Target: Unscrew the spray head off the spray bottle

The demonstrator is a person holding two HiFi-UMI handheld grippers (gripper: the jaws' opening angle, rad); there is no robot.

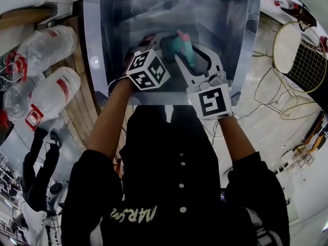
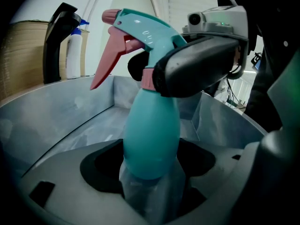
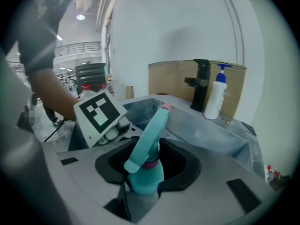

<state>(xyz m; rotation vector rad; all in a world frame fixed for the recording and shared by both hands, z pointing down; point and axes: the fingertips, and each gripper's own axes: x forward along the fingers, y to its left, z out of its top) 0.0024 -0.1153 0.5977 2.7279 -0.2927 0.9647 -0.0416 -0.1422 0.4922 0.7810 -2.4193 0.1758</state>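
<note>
I'm seeing my left gripper (image 2: 150, 175) clamping the lower body of the one spray bottle (image 2: 151, 130), its jaws pressing in on both sides. My right gripper (image 3: 143, 184), half closed, is pinching the neck at the pink collar (image 3: 149, 164), under the single spray head (image 3: 150, 130). Both are working over one steel sink (image 1: 110, 45). One black faucet (image 3: 200, 86) and one white pump bottle (image 3: 215, 100) are standing beyond.

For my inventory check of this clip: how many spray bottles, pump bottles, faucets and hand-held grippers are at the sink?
spray bottle: 1
pump bottle: 1
faucet: 1
hand-held grippers: 2, left and right
total: 5
</note>
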